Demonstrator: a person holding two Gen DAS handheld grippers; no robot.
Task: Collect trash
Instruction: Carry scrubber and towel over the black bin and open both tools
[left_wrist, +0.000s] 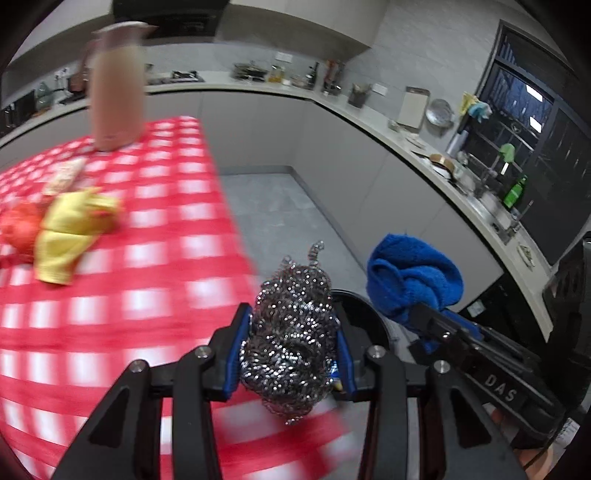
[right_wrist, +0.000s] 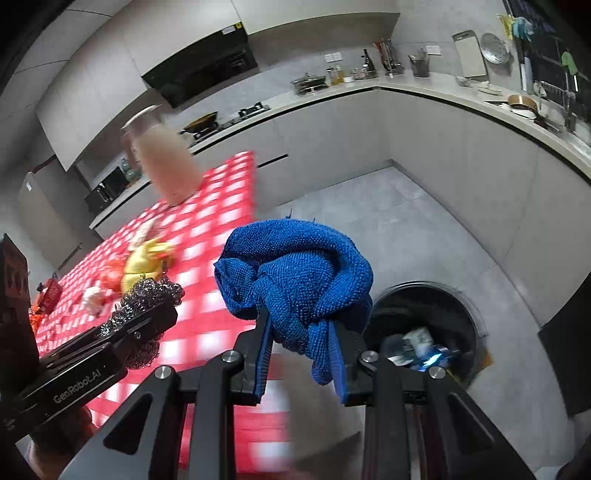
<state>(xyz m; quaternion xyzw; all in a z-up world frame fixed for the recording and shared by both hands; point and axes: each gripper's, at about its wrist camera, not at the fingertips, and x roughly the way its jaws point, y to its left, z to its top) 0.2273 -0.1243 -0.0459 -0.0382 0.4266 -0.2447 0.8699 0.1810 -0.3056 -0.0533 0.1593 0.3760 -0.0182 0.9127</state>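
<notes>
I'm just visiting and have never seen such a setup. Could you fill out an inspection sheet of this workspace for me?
Surface: table with red checked cloth.
Job's things: steel wool scrubber and blue cloth, both held; black trash bin on the floor, already holding some trash.
Clutter: yellow cloth, orange-red item, pinkish jug on the table.
Grippers: left gripper shut on the scrubber; right gripper shut on the blue cloth.
Cables: nothing seen.
Surroundings: kitchen counter with cookware, stove hood, sink by a dark window.
</notes>
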